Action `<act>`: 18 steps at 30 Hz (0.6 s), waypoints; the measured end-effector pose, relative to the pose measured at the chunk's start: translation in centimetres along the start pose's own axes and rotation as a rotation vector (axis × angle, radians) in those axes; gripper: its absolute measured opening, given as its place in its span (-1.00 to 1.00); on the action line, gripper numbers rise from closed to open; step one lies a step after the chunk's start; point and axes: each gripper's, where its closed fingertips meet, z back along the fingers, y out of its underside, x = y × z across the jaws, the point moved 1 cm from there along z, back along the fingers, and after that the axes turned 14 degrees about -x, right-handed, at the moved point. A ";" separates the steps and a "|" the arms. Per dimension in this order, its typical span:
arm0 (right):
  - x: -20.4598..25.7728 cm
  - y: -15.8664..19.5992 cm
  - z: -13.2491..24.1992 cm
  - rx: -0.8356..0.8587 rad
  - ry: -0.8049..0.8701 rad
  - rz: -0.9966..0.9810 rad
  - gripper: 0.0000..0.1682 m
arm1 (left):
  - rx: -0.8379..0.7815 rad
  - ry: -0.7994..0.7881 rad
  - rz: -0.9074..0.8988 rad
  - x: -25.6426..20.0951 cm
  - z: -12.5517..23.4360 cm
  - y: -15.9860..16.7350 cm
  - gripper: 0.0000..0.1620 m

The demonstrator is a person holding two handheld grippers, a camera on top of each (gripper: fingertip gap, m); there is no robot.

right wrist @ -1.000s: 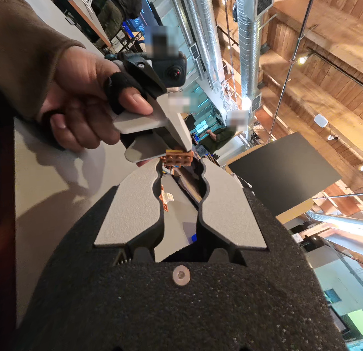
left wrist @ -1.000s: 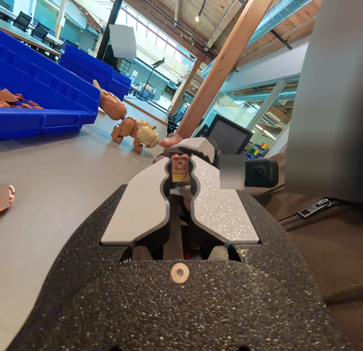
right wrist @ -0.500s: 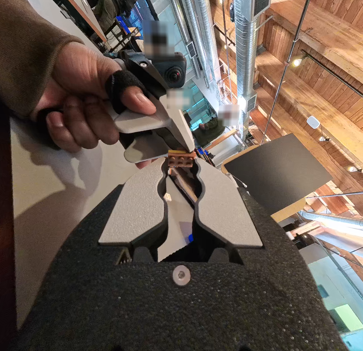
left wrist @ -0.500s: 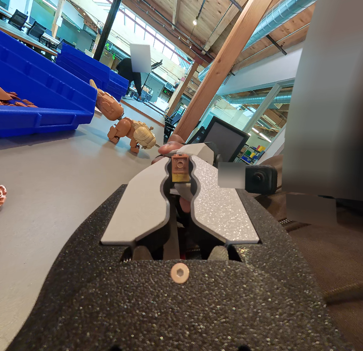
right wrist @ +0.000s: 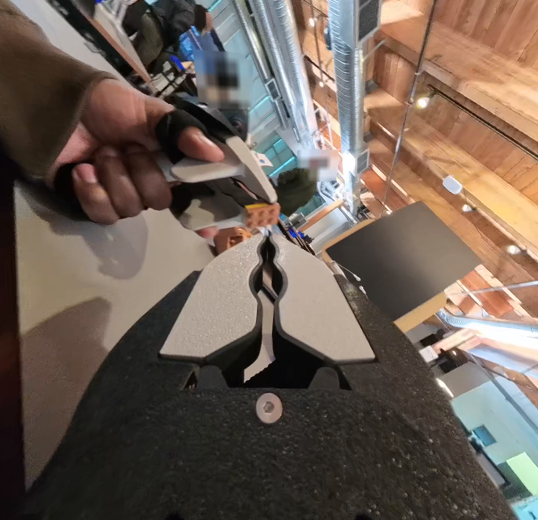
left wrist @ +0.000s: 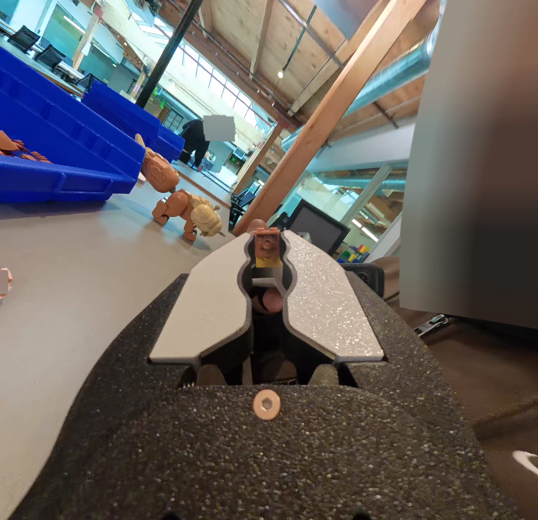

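Now pressed nearly together, right gripper (right wrist: pixel 269 239) fingers that were spread wide 1 s ago, pinching nothing, tips sitting just below and apart from the brick piece (right wrist: pixel 262 215), no longer bracketing it. Staying clamped on that same small brown brick with a yellow layer (left wrist: pixel 267 250), the left gripper (left wrist: pixel 267 244), piece sitting right at the fingertips and poking slightly above them. Gripping the left tool, a hand (right wrist: pixel 122 168) in a brown sleeve with a black finger strap, thumb lying along the grey finger (right wrist: pixel 250 168). Peeking out behind the right gripper's left fingertip, a rounded brown part (right wrist: pixel 231 238), too hidden to tell what it belongs to.

Standing on the grey table (left wrist: pixel 72 273) beyond the left gripper, well apart from it, a brown-and-tan brick creature (left wrist: pixel 186 207) on short legs, its head near the corner of a blue bin (left wrist: pixel 67 162). Lying in that bin, loose brown pieces (left wrist: pixel 17 151). Sitting farther back, a 2nd blue bin (left wrist: pixel 131 119). Showing at the left edge of the table, a small pinkish part (left wrist: pixel 5 282), cut off by the frame. Filling the right side of the left wrist view, a brown zipped jacket (left wrist: pixel 480 375).
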 end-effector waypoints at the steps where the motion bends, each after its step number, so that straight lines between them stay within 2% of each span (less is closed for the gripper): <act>1: -0.4 0.2 0.1 0.006 0.020 -0.007 -1.00 | -0.004 0.003 0.006 -0.1 0.2 -0.2 -0.81; 3: -0.7 0.8 0.2 0.024 0.023 -0.034 -0.99 | 0.013 0.000 -0.023 -0.2 0.1 0.1 -0.81; 8: -0.1 0.9 0.0 0.011 -0.025 -0.085 -0.74 | 0.042 0.020 -0.056 -0.5 -0.3 0.9 -0.81; 11: 0.5 0.4 -0.2 -0.015 -0.053 -0.061 -0.67 | 0.068 0.029 -0.054 -0.6 -0.4 1.3 -0.81; 18: 0.9 0.2 -0.4 -0.017 -0.066 0.010 -0.71 | 0.147 0.018 -0.058 -0.6 -0.7 2.6 -0.81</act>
